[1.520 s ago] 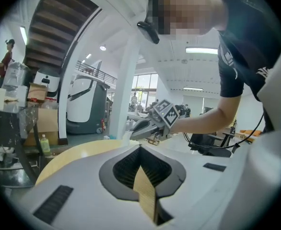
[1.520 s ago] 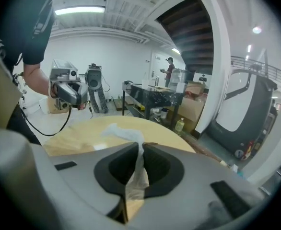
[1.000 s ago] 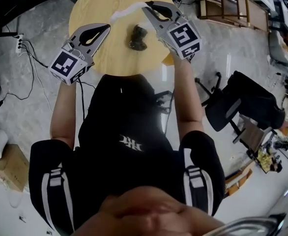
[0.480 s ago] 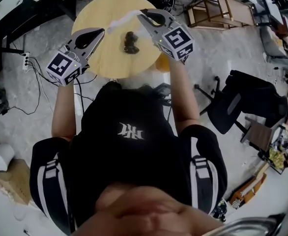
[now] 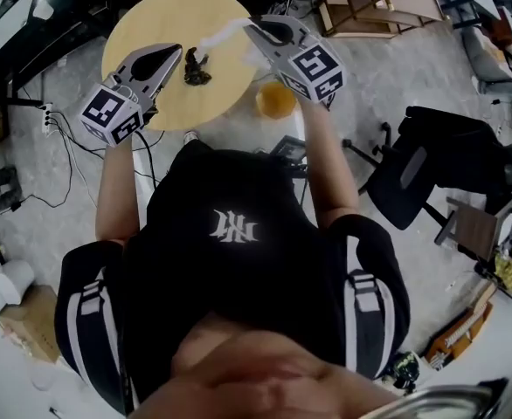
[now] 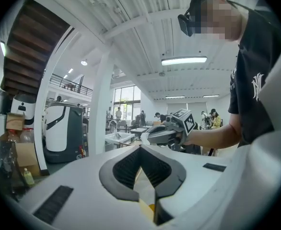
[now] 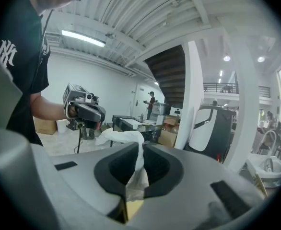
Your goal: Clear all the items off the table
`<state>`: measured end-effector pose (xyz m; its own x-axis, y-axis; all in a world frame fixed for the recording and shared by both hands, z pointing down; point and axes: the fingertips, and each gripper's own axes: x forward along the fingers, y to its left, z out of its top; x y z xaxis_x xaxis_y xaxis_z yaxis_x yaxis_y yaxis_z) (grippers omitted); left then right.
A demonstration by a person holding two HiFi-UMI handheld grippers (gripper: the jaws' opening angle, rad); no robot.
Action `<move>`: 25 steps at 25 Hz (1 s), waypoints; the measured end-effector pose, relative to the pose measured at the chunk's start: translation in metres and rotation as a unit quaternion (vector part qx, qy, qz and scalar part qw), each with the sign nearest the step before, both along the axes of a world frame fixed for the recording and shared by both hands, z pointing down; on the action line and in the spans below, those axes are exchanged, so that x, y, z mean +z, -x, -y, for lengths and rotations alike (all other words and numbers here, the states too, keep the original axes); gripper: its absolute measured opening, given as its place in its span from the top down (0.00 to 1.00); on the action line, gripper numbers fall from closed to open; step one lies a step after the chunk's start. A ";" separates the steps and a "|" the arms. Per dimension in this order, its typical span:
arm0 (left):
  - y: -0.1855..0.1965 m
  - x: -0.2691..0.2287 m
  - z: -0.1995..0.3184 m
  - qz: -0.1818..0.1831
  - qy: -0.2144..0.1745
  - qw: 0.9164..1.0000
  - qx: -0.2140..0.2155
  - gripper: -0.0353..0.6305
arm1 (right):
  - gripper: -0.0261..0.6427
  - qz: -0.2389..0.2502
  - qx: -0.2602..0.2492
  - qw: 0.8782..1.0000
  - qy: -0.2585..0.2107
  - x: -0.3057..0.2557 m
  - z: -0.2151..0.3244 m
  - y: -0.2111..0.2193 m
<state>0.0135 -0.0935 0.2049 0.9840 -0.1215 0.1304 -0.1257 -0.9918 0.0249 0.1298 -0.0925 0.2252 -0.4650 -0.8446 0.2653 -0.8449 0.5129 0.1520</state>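
Your surface (image 5: pixel 147 20) smooth pale wood, matt, your right claw (image 7: pixel 139 152) matt grey plastic with ribbed black pads, soft crumpled white tissue (image 7: pixel 121 138) pinched there, your left claw (image 6: pixel 141 151) likewise matt plastic, floor (image 5: pixel 38 225) glossy mottled grey.

The head view looks steeply down past the person's chest onto the round counter (image 5: pixel 147 20). The cameras on the left hand-held gripper (image 5: pixel 176 52) and the right hand-held gripper (image 5: pixel 254 26) sit close behind their jaws, looking about level (facing each other), and each catches the other gripper.
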 end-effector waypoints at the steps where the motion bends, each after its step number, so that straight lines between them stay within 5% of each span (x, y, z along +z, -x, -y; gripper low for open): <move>1: -0.013 0.001 -0.010 -0.001 0.003 1.000 0.002 0.93 | 0.93 0.000 0.003 1.000 -0.001 0.000 -0.011 -0.013; 14: -0.152 0.024 -0.108 -0.013 0.043 0.999 0.029 0.93 | 0.93 0.031 0.075 0.997 -0.005 0.017 -0.129 -0.179; 25: -0.219 0.060 -0.148 0.001 0.073 0.994 0.083 0.93 | 0.93 0.067 0.122 0.990 0.015 0.055 -0.164 -0.226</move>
